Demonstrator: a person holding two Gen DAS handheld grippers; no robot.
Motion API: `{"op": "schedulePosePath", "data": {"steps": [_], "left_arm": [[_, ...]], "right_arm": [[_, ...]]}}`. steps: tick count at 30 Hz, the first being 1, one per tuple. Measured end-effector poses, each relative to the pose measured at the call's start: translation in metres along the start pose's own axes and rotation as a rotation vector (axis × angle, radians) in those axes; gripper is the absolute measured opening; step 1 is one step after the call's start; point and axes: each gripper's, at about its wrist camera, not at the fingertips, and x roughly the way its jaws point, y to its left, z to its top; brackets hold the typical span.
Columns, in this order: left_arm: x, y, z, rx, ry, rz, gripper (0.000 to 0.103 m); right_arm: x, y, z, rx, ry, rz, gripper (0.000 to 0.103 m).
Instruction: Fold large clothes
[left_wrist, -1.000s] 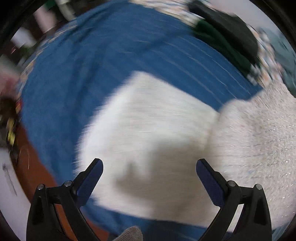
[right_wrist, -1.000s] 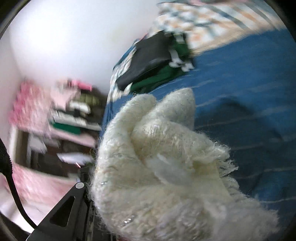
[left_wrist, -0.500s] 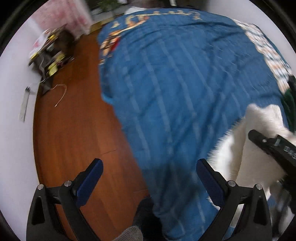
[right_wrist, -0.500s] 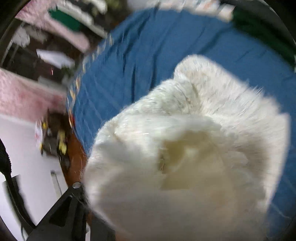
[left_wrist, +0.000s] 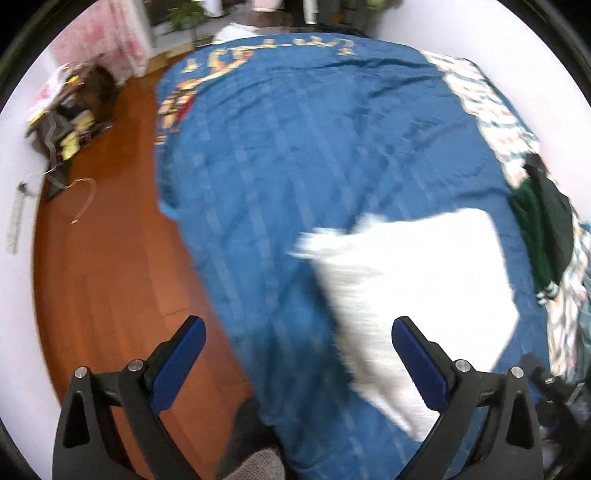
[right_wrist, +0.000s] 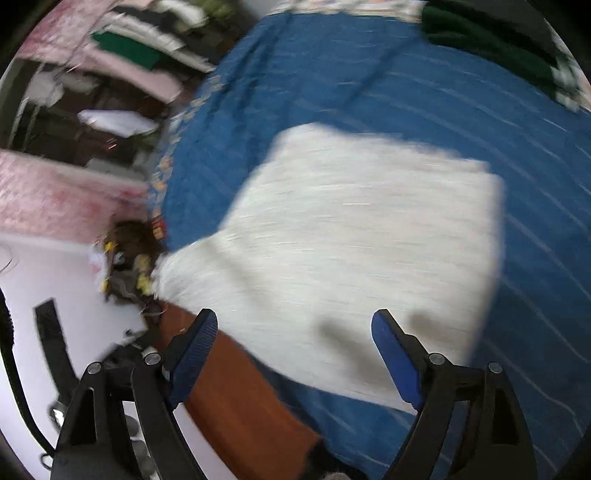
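Observation:
A white fluffy garment (left_wrist: 417, 280) lies folded into a rough rectangle on the blue bedspread (left_wrist: 295, 147), near the bed's near edge. It also shows in the right wrist view (right_wrist: 362, 240), blurred by motion. My left gripper (left_wrist: 295, 354) is open and empty, above the bed's edge to the left of the garment. My right gripper (right_wrist: 291, 354) is open and empty, just above the garment's near edge.
A stack of dark green and black clothes (left_wrist: 543, 221) lies at the bed's right side, also in the right wrist view (right_wrist: 491, 40). Wooden floor (left_wrist: 99, 258) runs left of the bed. Clutter (left_wrist: 70, 122) sits by the wall. Shelves of clothes (right_wrist: 129, 48) stand beyond.
My right gripper has let go of the white garment, which now lies flat on the bed. My left gripper swung toward the floor side, then back toward the garment.

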Motion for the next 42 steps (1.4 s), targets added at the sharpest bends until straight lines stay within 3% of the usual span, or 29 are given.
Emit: {"op": "schedulePosePath", "data": {"steps": [4, 7, 10, 12, 15, 17, 20, 23, 26, 28, 33, 34, 36, 37, 38, 42], "left_arm": [[0.037, -0.025, 0.005, -0.021, 0.072, -0.061, 0.103], [0.064, -0.027, 0.010, -0.093, 0.129, -0.118, 0.103], [0.090, -0.023, 0.012, -0.155, 0.166, -0.124, 0.103], [0.108, -0.023, 0.012, -0.176, 0.201, -0.121, 0.103], [0.131, -0.018, 0.015, -0.256, 0.226, -0.214, 0.099], [0.129, -0.020, 0.019, -0.260, 0.199, -0.291, 0.041], [0.112, -0.022, 0.021, -0.230, 0.149, -0.308, 0.017], [0.087, -0.007, 0.013, -0.233, 0.113, -0.330, 0.013], [0.082, 0.013, 0.003, -0.232, 0.101, -0.292, 0.012], [0.099, 0.030, -0.003, -0.262, 0.128, -0.281, 0.012], [0.119, 0.041, -0.002, -0.275, 0.146, -0.336, 0.019], [0.121, 0.033, -0.002, -0.262, 0.147, -0.345, 0.022], [0.125, 0.036, 0.000, -0.256, 0.154, -0.349, 0.040], [0.128, 0.039, 0.000, -0.264, 0.155, -0.357, 0.055], [0.132, 0.044, 0.001, -0.280, 0.160, -0.378, 0.059], [0.142, 0.039, 0.009, -0.331, 0.163, -0.466, 0.059]], "right_arm": [[0.007, -0.049, 0.005, 0.075, 0.033, -0.108, 0.087], [0.053, -0.069, 0.013, 0.084, 0.128, -0.110, 0.087], [0.102, -0.064, 0.017, 0.006, 0.215, -0.189, 0.092], [0.102, -0.061, 0.020, 0.036, 0.217, -0.195, 0.094], [0.077, -0.062, 0.015, 0.045, 0.174, -0.161, 0.094], [0.055, -0.076, 0.004, 0.074, 0.146, -0.159, 0.094], [0.033, -0.097, -0.013, 0.130, 0.141, -0.145, 0.094], [0.016, -0.118, -0.029, 0.175, 0.139, -0.116, 0.094], [0.010, -0.135, -0.040, 0.199, 0.137, -0.080, 0.094], [0.015, -0.150, -0.042, 0.226, 0.134, -0.046, 0.094], [0.049, -0.180, -0.034, 0.270, 0.138, 0.173, 0.094], [0.058, -0.188, -0.032, 0.290, 0.131, 0.245, 0.094], [0.075, -0.198, -0.031, 0.313, 0.147, 0.401, 0.094], [0.087, -0.202, -0.029, 0.320, 0.161, 0.460, 0.094], [0.098, -0.204, -0.027, 0.314, 0.175, 0.507, 0.094], [0.133, -0.194, -0.014, 0.274, 0.211, 0.657, 0.094]]}}
